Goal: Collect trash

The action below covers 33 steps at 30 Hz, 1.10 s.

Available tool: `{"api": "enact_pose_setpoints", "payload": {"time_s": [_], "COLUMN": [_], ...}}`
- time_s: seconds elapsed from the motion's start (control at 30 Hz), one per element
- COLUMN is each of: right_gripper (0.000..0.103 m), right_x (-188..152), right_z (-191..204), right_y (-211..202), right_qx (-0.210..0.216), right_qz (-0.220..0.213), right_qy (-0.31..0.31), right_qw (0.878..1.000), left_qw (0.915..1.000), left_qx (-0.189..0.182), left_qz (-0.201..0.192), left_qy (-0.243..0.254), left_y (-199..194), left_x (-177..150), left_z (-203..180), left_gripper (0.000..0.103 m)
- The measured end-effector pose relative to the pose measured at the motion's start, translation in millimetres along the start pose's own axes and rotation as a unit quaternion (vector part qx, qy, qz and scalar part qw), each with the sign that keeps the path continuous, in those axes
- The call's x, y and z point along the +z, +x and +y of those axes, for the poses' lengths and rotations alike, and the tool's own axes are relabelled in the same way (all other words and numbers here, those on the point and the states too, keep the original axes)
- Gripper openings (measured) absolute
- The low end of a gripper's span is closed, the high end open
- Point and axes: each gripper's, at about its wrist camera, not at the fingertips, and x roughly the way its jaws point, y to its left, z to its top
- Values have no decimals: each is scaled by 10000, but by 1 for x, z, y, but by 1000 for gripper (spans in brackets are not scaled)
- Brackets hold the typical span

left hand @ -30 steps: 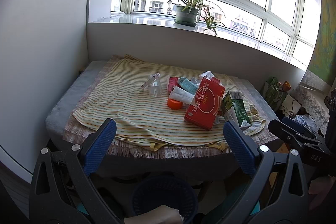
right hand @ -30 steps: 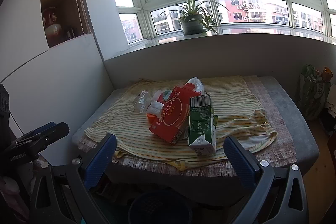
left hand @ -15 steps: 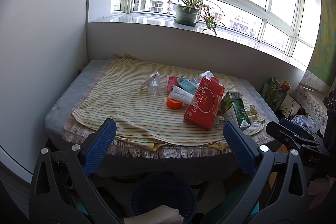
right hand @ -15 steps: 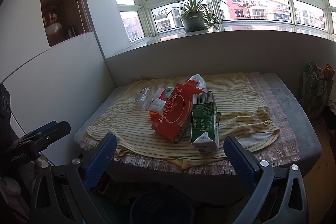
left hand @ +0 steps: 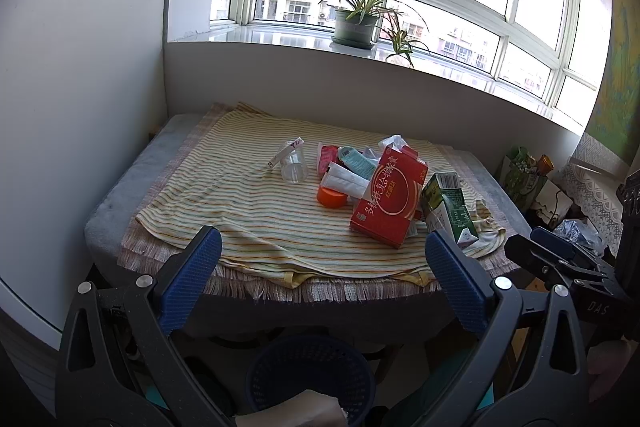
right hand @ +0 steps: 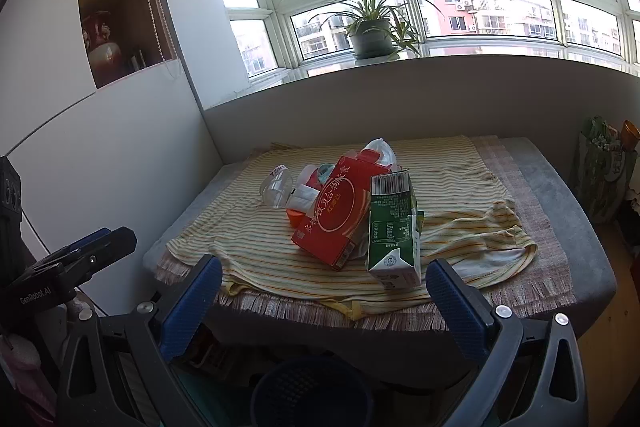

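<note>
Both sets of tongs hang short of the near edge of the surface, each spread wide with nothing between the blue pads. The left tongs (left hand: 322, 259) face the pile from its left side; the right tongs (right hand: 323, 289) face it more squarely, with the green-and-white milk carton (right hand: 394, 229) nearest them.

The trash sits in a cluster on the striped yellow cloth (left hand: 248, 203) that covers the surface. A red tissue box (left hand: 390, 197) leans tilted in the middle, the milk carton just beside it on the right. To the left lie an orange cap (left hand: 331, 196), some white and teal wrappers (left hand: 348, 173), and a clear plastic cup (left hand: 294, 167) on its own at the pile's left edge.

Below the near edge of the surface, on the floor between the tongs, stands a dark blue mesh bin (left hand: 310, 379) with some pale paper in it. A potted spider plant (right hand: 372, 31) stands on the windowsill behind.
</note>
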Motion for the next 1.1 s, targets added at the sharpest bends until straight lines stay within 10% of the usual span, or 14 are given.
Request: {"api": "enact_pose_setpoints", "payload": {"time_s": [1.1], "right_gripper": [102], "right_x": [12], "right_z": [-19], "right_y": [50], "right_qx": [-241], "right_qz": [257], "right_qy": [-159], "right_qw": [9993], "left_qw": [9985], "left_qx": [-314], "left_qz": [431], "left_qy": [-151], "left_y": [108], "left_x": [24], "left_z": [50], "left_gripper": [103]}}
